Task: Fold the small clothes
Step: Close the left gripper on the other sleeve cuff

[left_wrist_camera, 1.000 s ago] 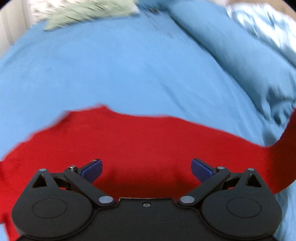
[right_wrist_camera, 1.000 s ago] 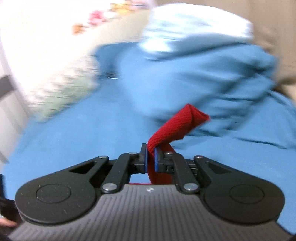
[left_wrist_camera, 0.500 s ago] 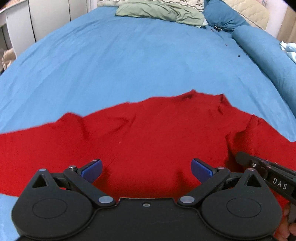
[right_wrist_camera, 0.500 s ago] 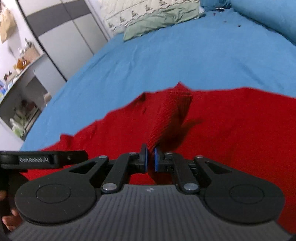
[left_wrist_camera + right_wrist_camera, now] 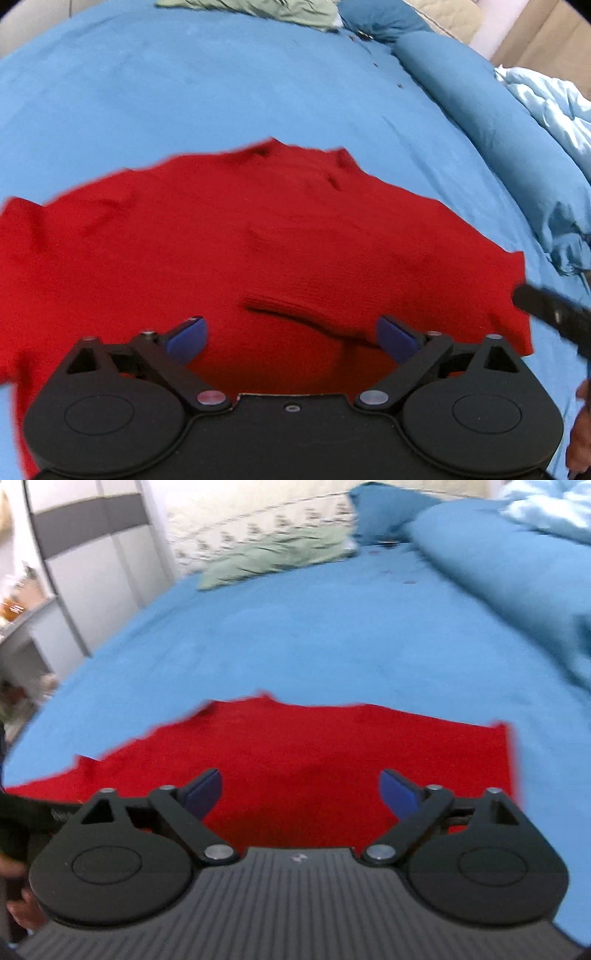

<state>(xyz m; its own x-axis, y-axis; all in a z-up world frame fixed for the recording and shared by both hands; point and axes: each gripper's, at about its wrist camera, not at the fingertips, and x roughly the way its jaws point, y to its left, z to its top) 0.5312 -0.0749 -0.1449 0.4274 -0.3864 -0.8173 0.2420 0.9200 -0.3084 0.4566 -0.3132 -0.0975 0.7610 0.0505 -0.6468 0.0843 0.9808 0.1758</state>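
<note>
Left gripper [image 5: 291, 334] is spread wide, blue fingertips [image 5: 186, 336] far apart with nothing between them, hovering over the red garment [image 5: 258, 236]. Right gripper [image 5: 301, 794] is just the same, jaws wide and empty, blue fingertips [image 5: 205, 790] hanging above the near part of that red garment [image 5: 314, 753]. The garment lies spread out on the bed [image 5: 184, 92] directly beneath and ahead of both grippers, mostly flat, with a dark crease just ahead of the left gripper and small wrinkles toward its far edge. In the left wrist view, the black body of the other gripper pokes in at the right edge, over the garment's right corner. In the right wrist view, the garment's right edge runs straight, just beyond the right fingertip. Farther out, it's all blue sheet. Beyond that, at the head of the bed, a green cloth [image 5: 273, 555] lies crumpled next to a dark blue pillow [image 5: 384, 509]. Off to the right of the grippers runs a long blue rolled duvet [image 5: 491, 122], with a pale blue quilt [image 5: 546, 99] bunched behind it. Far left in the right wrist view stands a grey-and-white wardrobe [image 5: 92, 561].
</note>
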